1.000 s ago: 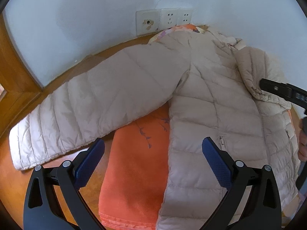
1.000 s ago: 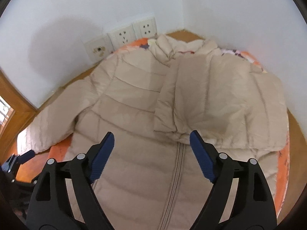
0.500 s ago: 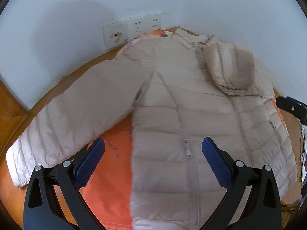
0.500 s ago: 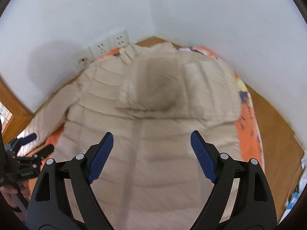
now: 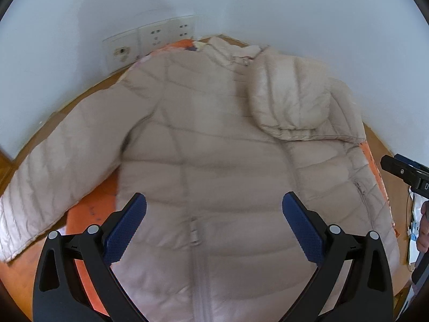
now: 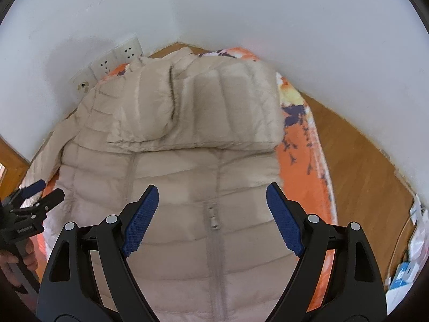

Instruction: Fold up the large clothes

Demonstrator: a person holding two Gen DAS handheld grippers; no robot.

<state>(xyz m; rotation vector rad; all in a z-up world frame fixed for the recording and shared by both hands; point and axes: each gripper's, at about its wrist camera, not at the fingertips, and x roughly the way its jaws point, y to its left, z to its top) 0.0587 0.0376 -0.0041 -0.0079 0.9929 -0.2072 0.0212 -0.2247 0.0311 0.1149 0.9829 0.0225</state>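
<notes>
A beige puffer jacket (image 5: 219, 161) lies front-up on an orange cloth (image 5: 88, 209), zipper closed. One sleeve (image 5: 292, 102) is folded across the chest; the other sleeve (image 5: 53, 177) stretches out flat to the left. The jacket also fills the right wrist view (image 6: 187, 187), with the folded sleeve (image 6: 214, 112) on top. My left gripper (image 5: 214, 225) is open and empty above the lower front. My right gripper (image 6: 211, 220) is open and empty above the zipper; it also shows at the right edge of the left wrist view (image 5: 402, 171).
White walls meet in a corner behind the jacket, with wall sockets (image 5: 152, 40) low on the left wall. The wooden surface (image 6: 362, 161) shows right of the cloth. Papers and small boxes (image 6: 407, 263) lie at the far right. A wooden frame (image 6: 10, 158) stands left.
Both grippers have swung to the right and pulled back from the jacket, staying open. The left view now centres on the jacket's front; the right view shows more of the orange cloth and wood.
</notes>
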